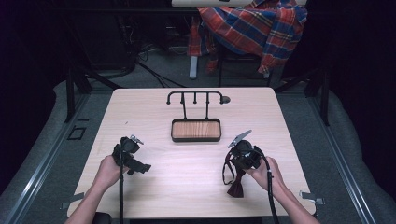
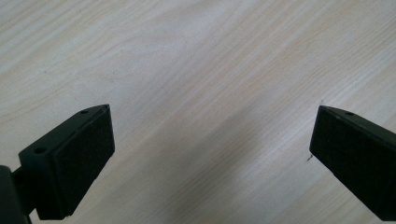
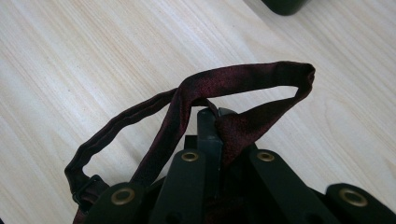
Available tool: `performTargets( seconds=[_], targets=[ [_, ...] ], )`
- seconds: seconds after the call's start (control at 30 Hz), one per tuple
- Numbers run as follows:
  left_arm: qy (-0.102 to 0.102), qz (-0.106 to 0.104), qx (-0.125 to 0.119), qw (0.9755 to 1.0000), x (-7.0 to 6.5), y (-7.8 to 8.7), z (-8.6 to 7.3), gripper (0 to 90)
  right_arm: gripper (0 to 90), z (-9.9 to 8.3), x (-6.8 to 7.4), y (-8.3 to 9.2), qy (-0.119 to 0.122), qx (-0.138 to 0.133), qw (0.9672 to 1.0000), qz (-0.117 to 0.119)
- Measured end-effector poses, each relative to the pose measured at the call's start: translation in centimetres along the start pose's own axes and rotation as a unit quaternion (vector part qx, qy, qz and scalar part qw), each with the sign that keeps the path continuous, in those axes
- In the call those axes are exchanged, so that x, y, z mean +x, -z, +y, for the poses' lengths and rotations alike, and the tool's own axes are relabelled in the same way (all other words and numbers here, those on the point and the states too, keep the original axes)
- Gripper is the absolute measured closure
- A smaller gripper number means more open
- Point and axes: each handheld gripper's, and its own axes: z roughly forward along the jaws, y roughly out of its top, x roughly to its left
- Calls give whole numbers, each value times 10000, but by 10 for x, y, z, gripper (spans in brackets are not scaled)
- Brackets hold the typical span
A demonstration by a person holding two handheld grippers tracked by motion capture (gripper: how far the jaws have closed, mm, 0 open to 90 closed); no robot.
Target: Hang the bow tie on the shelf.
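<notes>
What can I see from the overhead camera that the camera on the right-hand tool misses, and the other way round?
The high view takes in the whole scene: the rack with hooks, its wooden tray, the left gripper held open over bare wood, both hands, and a plaid shirt on a chair behind.

The right gripper view gives the close detail: the dark red bow tie has its strap pinched between shut jaws, with a loop arching above them.

Both show the right gripper, the bow tie and the light wooden table.

Both grippers are chunky black things: left gripper (image 1: 132, 158), right gripper (image 1: 243, 154) with a grey three-cornered plate, brass-ringed screw holes, black trailing cables.
</notes>
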Motion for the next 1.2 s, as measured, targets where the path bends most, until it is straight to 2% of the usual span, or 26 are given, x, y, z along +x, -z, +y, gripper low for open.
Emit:
performTargets(
  seconds=[0.57, 0.7, 0.87, 1.0, 1.2],
  targets=[
    [-44, 71, -6, 10000, -3, 1, 0, 0, 880, 1, 0, 5, 148, -84, 9996, -228],
    [-87, 94, 56, 9999, -3, 0, 0, 0, 880, 2, 0, 9, 177, -116, 9993, -323],
    [-114, 95, 56, 9999, -4, -2, 1, 0, 880, 3, -3, 13, 138, -240, 9988, -402],
    [-124, 94, 39, 9999, -6, -1, 1, 0, 880, 5, -6, 13, 122, -214, 9987, -445],
    [-131, 90, 75, 9998, -7, -3, 1, 0, 880, 13, -9, 19, 69, -439, 9977, -522]
  ],
)
